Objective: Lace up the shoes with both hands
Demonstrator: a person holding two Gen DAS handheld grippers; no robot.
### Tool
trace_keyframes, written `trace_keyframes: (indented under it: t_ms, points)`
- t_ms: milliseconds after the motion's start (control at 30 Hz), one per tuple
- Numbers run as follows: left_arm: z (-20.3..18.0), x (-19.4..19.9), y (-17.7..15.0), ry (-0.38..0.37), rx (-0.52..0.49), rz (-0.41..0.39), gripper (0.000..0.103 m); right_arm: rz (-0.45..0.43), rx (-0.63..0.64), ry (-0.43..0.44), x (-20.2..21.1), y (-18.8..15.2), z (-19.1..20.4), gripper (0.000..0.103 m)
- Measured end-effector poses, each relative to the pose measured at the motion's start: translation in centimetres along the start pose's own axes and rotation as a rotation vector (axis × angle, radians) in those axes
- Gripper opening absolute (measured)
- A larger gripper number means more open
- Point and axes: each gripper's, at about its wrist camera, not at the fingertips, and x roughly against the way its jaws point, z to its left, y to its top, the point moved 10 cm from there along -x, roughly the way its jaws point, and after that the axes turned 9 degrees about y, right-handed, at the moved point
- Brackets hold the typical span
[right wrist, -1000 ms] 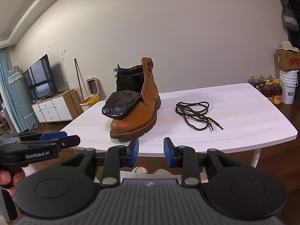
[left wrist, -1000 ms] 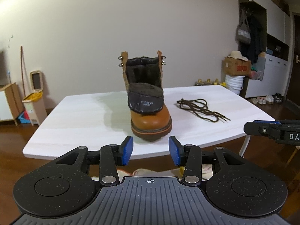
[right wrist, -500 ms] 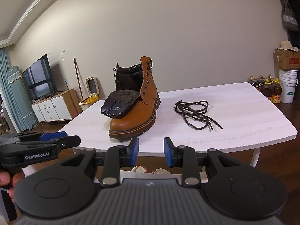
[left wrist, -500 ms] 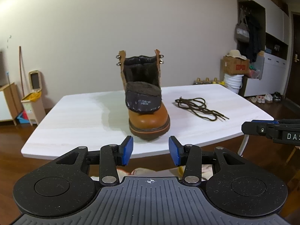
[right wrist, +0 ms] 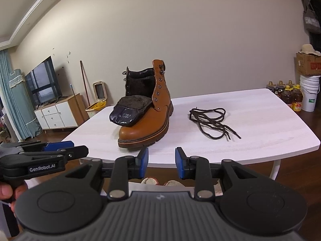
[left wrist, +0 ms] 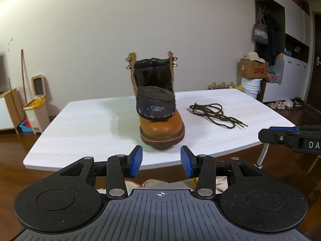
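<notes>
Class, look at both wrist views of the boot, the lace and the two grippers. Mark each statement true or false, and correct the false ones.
1. The shoelace is threaded through the boot's eyelets. False: it lies loose on the table, apart from the boot.
2. The boot's tongue is folded forward over the toe. True.
3. The left gripper holds the lace. False: its jaws are open and empty.
4. The right gripper is open with nothing between its pads. True.
5. The boot lies on its side. False: it stands upright on its sole.
</notes>
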Motion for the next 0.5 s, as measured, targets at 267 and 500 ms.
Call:
trace_keyframes:
  t_ms: [267, 500]
  points:
    - [2.4, -2.1, 0.4, 0.054, 0.012, 0.008, 0.046, 0.001, 0.066, 0.015, -2.3, 1.1, 1.2, 0.032]
    - [4.5, -5.3, 2.1, 0.078, -0.005, 0.021, 0.046, 0.030, 0.100, 0.054, -6.8, 2.2, 2.1, 0.032]
